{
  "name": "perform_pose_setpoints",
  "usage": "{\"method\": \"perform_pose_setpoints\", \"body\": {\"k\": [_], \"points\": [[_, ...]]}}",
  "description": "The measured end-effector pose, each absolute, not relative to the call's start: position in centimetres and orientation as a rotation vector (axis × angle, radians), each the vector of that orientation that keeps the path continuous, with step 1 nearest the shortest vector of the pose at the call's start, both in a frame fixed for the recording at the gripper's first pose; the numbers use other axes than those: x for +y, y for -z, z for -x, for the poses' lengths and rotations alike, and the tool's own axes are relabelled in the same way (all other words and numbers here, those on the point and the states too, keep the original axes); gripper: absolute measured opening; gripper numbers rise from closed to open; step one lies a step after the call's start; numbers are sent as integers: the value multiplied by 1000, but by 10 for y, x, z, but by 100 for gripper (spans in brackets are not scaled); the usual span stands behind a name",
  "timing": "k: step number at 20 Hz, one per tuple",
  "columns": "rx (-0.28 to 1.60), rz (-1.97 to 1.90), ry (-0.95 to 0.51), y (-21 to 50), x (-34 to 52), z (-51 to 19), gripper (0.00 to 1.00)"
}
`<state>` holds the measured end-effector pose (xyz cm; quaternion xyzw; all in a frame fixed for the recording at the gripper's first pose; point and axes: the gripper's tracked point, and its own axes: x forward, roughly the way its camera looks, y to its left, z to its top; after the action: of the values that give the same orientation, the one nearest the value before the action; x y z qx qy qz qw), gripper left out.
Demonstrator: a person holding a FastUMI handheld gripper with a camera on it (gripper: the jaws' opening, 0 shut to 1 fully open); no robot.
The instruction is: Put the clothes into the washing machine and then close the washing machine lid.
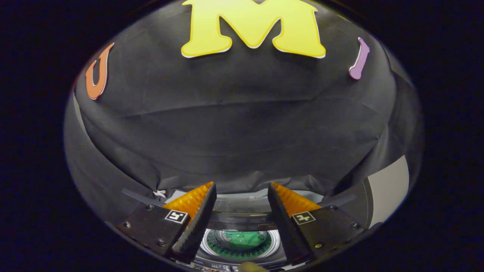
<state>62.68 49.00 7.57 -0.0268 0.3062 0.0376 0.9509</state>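
Creased black cloth (242, 124) backs spread, empty fingers (242, 194) above round drum (242, 243).

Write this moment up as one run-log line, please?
gripper: open, holding nothing | washing machine: below the fingers, lid open | green clothes: inside drum | left: close lid

A black cloth wall (242, 124) hangs well beyond the claw, creased and sagging in folds toward its lower hem. Off to the claw's right, a pale grey panel (389, 185) shows past the cloth's edge. A small white cord (160, 193) lies just left of the claw, under the hem
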Motion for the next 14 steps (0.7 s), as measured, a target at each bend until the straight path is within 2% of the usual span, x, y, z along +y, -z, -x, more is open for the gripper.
{"method": "perform_pose_setpoints", "body": {"k": [14], "points": [[591, 50, -82, -67, 488, -578, 86]]}}
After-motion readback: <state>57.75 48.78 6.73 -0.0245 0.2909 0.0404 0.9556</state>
